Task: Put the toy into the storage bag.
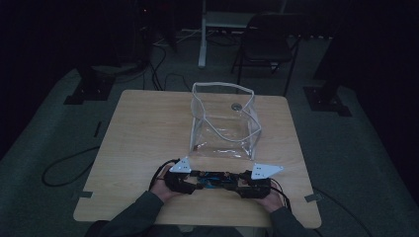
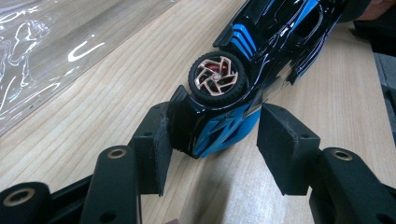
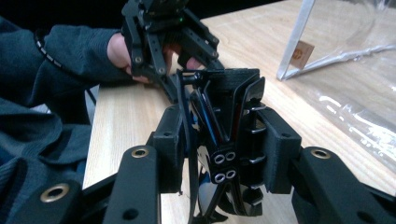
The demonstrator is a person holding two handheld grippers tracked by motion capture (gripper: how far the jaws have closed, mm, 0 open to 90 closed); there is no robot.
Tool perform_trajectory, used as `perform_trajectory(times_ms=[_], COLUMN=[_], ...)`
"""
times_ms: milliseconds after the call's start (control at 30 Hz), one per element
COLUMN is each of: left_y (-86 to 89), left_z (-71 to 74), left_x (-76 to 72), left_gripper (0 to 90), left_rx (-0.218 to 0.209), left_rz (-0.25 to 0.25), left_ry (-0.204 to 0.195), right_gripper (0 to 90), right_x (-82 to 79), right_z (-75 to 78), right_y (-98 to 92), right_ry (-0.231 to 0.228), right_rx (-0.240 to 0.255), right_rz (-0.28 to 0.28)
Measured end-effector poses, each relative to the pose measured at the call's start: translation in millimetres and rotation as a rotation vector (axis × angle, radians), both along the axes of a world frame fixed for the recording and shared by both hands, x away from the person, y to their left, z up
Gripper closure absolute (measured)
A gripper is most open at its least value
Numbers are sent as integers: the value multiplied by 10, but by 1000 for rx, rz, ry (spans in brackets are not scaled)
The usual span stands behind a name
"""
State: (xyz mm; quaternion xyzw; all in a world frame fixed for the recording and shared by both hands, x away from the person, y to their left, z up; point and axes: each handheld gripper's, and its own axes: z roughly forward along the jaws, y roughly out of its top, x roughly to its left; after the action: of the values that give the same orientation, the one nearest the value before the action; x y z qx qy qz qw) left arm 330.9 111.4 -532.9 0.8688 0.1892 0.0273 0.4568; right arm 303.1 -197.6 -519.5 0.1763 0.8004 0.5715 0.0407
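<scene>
Grippers meet at the table's [image 1: 148,128] six o'clock edge, a black-and-blue toy car [image 2: 261,60] lying on its side between them. The right gripper [image 3: 219,154] is clenched on the car's tail, likely steadying it, while the left gripper [image 2: 212,149] stands released, one pad touching the nose, the other apart. A clear bag [image 1: 225,123] waits open at twelve o'clock, perhaps to receive the car.

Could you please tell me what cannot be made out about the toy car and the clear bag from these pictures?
- Toy car: far end cut off by the top edge in the left gripper view; in the high view, too small and dark between the left gripper and right gripper.
- Clear bag: small round object by its rim, too small to identify.
</scene>
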Motion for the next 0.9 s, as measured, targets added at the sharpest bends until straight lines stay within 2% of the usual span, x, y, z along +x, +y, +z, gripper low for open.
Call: perform_trajectory(times_ms=[100, 167, 233, 333, 400, 533, 667, 700, 767, 800, 900], left_y=[-1, -1, -5, -35, -46, -48, -60, -69, -74, -74, -75], left_z=[-2, -3, -6, -9, -13, -14, -25, -31, -45, -53, -61], left_x=[2, 2, 2, -11, -13, -7, -9, -12, -4, -3, 0], left_gripper=[469, 469, 472, 512, 517, 516, 511, 503, 480, 481, 486], left_rx=[-2, -3, -2, 10, 11, 11, 20, 33, 40, 39, 38], left_rz=[6, 6, 8, 0, -3, -3, -7, -3, -7, -7, -11], left_ry=[1, 6, 2, -2, -2, 0, -3, -15, -4, -2, 4], right_gripper=[574, 574, 570, 557, 552, 555, 548, 566, 589, 591, 593], right_x=[21, 33, 38, 35, 43, 27, -16, -30, -61, -79, -103], right_z=[-8, 10, 25, 49, 63, 80, 121, 137, 177, 203, 244], right_y=[3, 12, 24, 55, 69, 90, 147, 166, 208, 235, 275], right_ry=[24, 51, 58, 31, 37, 18, -31, -48, -64, -81, -91], right_rx=[28, 26, 23, 12, 23, 5, -29, -41, -41, -59, -72], right_rz=[-12, -16, -23, -57, -55, -60, -65, -64, -53, -54, -59])
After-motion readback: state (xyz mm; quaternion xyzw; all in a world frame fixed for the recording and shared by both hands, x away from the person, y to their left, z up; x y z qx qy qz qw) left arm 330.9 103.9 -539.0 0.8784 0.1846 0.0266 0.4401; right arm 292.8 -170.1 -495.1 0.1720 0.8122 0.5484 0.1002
